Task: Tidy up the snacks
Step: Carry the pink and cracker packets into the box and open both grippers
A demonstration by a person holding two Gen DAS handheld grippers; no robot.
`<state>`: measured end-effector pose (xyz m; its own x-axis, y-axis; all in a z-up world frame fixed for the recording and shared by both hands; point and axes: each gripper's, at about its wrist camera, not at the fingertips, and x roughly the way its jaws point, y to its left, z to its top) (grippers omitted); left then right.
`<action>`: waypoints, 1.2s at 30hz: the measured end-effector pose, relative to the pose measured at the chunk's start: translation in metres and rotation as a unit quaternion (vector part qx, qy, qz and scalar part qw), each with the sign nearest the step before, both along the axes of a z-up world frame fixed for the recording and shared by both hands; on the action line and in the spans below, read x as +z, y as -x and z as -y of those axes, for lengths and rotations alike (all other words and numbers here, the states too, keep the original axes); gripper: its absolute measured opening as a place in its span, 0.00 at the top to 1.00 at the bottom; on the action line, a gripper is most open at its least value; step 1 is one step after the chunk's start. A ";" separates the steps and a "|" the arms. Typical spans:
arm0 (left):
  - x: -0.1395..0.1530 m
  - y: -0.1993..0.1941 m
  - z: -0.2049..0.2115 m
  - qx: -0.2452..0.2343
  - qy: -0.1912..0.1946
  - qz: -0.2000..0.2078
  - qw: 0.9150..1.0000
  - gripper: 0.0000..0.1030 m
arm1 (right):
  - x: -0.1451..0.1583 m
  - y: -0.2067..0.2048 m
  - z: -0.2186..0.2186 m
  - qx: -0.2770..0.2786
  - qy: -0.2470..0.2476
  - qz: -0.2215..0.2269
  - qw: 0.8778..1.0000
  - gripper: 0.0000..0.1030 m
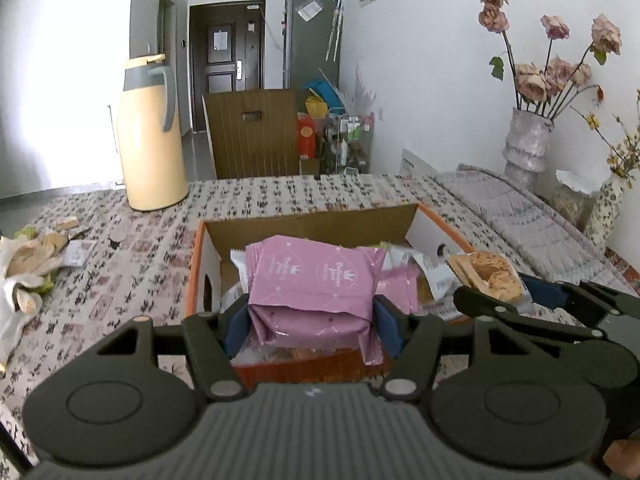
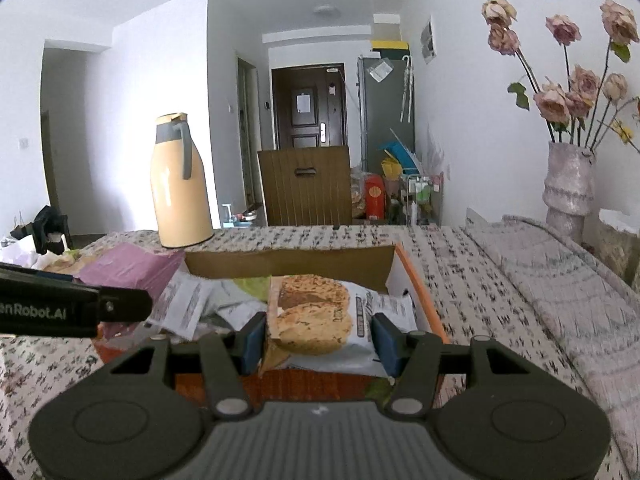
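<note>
Patterned cloth covered the desk (image 1: pixel 132 264), which carried everything else, with a folded grey blanket (image 2: pixel 552 280) lying along its right side. Next in size, the cardboard box (image 1: pixel 304 220), orange on its outer walls, sat open at the middle of the desk and held a loose heap of snack packets. A cream thermos jug (image 1: pixel 150 136) with a grey handle stood upright on the desk behind the box's left corner, and a pale vase (image 2: pixel 568 184) of dried pink roses stood at the far right by the wall. More wrapped snacks (image 1: pixel 28 264) lay in a pile at the desk's left edge, well apart from the box. The left gripper (image 1: pixel 310 320) was level and pointed across the near wall of the box, its blue-padded jaws closed on the pink packet (image 1: pixel 316 280), which hung over the box's near end; the packet bore a crown emblem, but its lettering was too small to read. The right gripper (image 2: pixel 318 338) reached in alongside, just right of the left one, its jaws holding a white cookie packet (image 2: pixel 316 312) printed with two round biscuits, above the box's right half; its label was blurred. White lettering ending in "nRobot.AI" showed on the side of the left gripper in the right wrist view.
</note>
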<state>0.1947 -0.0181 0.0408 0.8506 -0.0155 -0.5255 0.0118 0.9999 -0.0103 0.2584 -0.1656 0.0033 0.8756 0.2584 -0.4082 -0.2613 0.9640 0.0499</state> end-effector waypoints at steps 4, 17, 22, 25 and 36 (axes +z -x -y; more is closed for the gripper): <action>0.004 -0.015 -0.002 0.005 -0.001 0.005 1.000 0.37 | 0.006 -0.017 -0.005 0.002 0.003 0.008 1.000 0.46; -0.003 -0.075 -0.012 0.026 -0.018 -0.001 0.999 0.37 | 0.005 -0.083 -0.017 0.006 0.012 0.009 1.000 0.46; -0.012 -0.093 -0.015 0.029 -0.020 -0.013 0.999 0.37 | -0.005 -0.104 -0.020 0.005 0.016 -0.002 1.000 0.46; -0.017 -0.101 -0.017 0.029 -0.018 -0.019 0.999 0.36 | -0.012 -0.113 -0.019 0.000 0.013 -0.010 1.000 0.41; -0.015 -0.095 -0.024 0.058 -0.026 0.008 0.998 0.00 | -0.019 -0.121 -0.008 -0.024 0.005 -0.023 0.999 0.00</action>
<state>0.2900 0.0060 0.0255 0.8529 0.1109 -0.5101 -0.1051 0.9936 0.0402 0.3798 -0.1579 -0.0159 0.8673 0.2125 -0.4501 -0.2126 0.9758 0.0509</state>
